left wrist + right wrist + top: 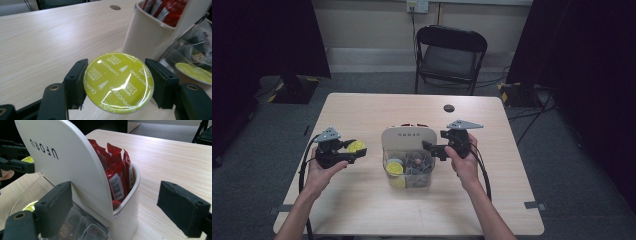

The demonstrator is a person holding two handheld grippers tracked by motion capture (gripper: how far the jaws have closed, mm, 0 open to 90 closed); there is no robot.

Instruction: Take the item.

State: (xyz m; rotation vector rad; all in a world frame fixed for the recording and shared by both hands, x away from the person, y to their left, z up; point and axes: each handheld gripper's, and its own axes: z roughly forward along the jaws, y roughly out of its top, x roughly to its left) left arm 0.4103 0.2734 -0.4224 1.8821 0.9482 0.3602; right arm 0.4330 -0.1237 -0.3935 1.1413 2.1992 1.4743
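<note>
Bench [362, 200] surface lies under both claws. Left claw [117, 85] clamps a yellow-green coffee capsule [118, 82] by its rim, foil lid facing up, with the cream holder [145, 37] beyond it. Right claw [117, 207] gapes wide around that holder's wall, beside the red sachets [117, 175].

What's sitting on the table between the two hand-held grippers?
A cream holder of red sachets with a clear tub of coffee capsules joined to its front, seen in the high view between the left hand-held gripper and the right.
</note>
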